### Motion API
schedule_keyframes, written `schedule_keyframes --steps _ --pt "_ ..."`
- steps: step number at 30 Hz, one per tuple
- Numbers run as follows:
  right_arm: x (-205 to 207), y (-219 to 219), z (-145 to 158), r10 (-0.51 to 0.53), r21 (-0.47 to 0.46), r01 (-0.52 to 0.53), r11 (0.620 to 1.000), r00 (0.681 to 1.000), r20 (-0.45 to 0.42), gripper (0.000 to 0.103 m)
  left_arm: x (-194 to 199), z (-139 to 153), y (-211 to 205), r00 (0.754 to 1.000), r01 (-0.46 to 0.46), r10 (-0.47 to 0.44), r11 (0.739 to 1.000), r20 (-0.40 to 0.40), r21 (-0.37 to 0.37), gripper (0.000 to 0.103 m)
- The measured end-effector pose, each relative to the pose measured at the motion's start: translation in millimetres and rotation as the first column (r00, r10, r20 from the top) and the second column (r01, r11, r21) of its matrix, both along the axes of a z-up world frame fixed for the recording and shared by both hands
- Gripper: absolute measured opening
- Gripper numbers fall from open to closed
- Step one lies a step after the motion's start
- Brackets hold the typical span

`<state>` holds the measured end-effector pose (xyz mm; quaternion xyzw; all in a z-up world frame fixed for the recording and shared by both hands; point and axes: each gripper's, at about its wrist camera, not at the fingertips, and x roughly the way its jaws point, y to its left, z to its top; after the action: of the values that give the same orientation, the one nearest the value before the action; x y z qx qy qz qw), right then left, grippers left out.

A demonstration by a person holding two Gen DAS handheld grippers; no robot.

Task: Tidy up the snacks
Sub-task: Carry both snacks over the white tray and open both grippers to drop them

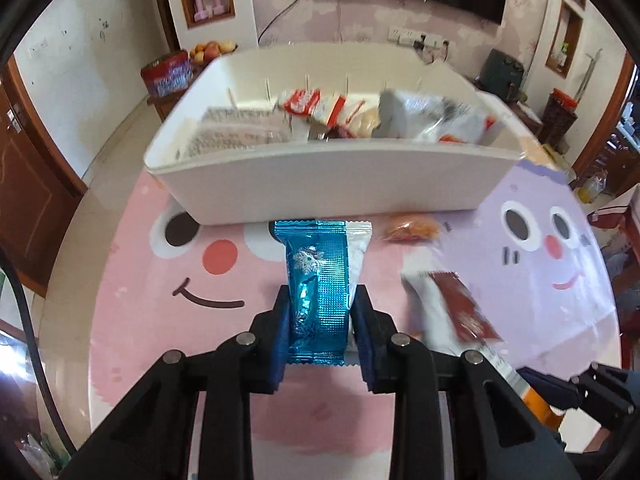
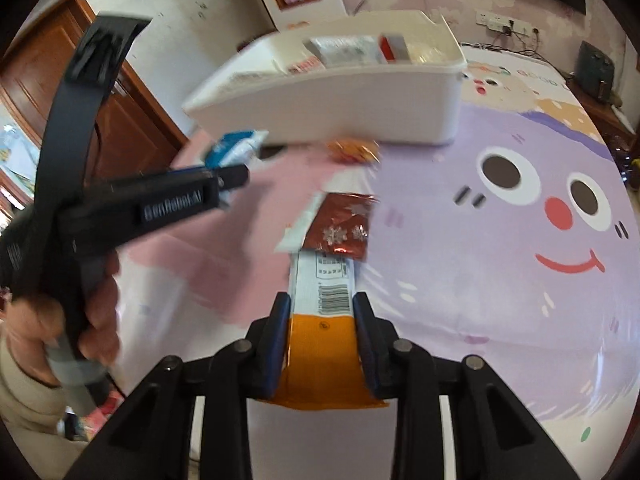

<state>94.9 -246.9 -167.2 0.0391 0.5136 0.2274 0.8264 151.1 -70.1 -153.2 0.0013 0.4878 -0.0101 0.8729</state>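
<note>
My left gripper (image 1: pixel 320 320) is clenched on a blue foil snack packet (image 1: pixel 316 288), lifted off the counter (image 1: pixel 160 320). Straight ahead of it, the white bin (image 1: pixel 320 188) presents its near wall, with packets already piled inside. My right gripper (image 2: pixel 320 320) grasps an orange-and-white snack packet (image 2: pixel 324 320) at its barcode end. Just beyond its tip a red foil packet (image 2: pixel 344 228) lies flat, and farther on a small orange snack (image 2: pixel 354 150) sits against the bin's base. To the right, the purple mat stretches open toward the counter's rounded edge.
</note>
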Motion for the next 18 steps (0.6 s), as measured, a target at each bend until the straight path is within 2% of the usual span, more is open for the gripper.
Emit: schedule_keyframes --steps 5,11,18 --pt "-8 11 22 0.028 -0.059 -0.022 0.998 0.996 0.090 0.032 -15 25 -1 0.999 0.006 -0.005 1.000 0.046 -0.024 0.027" --pt "-17 19 48 0.047 -0.080 -0.035 0.996 0.986 0.158 0.032 -25 52 4 0.995 0.021 -0.017 0.999 0.099 -0.036 0.027" --pt "-17 24 109 0.062 -0.101 -0.031 0.994 0.947 0.316 0.032 -26 108 18 0.979 0.036 -0.028 0.999 0.200 -0.039 0.027"
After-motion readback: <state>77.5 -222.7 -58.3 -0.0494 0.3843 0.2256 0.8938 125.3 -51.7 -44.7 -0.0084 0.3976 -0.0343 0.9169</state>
